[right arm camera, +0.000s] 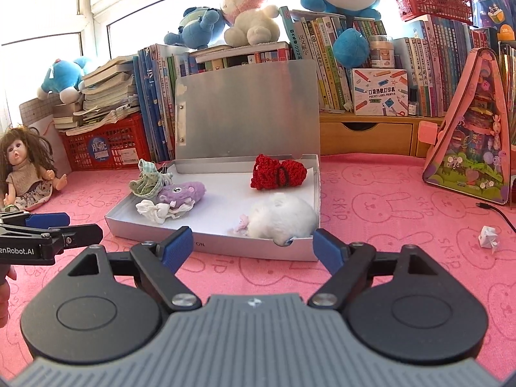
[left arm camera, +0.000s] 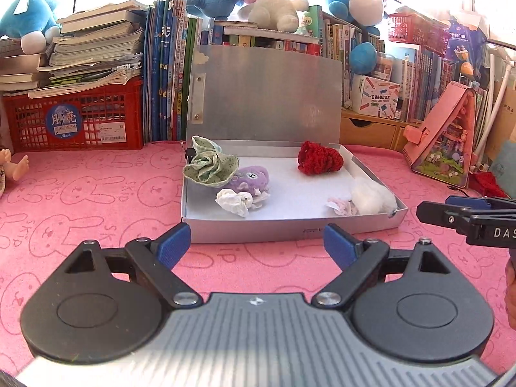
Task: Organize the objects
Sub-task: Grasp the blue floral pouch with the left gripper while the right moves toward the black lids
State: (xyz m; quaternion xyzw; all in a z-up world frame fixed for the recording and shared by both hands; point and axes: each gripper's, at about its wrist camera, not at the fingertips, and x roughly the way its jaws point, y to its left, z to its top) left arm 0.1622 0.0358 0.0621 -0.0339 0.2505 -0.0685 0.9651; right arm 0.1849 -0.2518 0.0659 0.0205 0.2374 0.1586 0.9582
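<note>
Left wrist view looks over the left gripper (left arm camera: 256, 242), jaws spread wide and holding nothing, poised just short of the silver box (left arm camera: 290, 225) whose lid (left arm camera: 267, 93) stands propped open against the books. The right gripper (right arm camera: 253, 245) waits likewise, wide and empty, at the box's near right corner. Both seem held back to choose a target. Inside lie the gathered things: a green cloth (left arm camera: 209, 164) draped over the left wall, a purple plush (left arm camera: 250, 179) touching it, a crumpled tissue (left arm camera: 235, 201) in front, a red knit piece (left arm camera: 317, 161) at the back, a white fluffy ball (right arm camera: 283, 219) in the near right corner. One paper scrap (right arm camera: 489, 236) sits well apart on the pink bunny-print cloth (right arm camera: 387, 258), probably the piece left to collect. A doll (right arm camera: 25, 171) sits at the left; a red crate (left arm camera: 74, 119), bookshelves and plush toys crowd the sunlit window wall.
</note>
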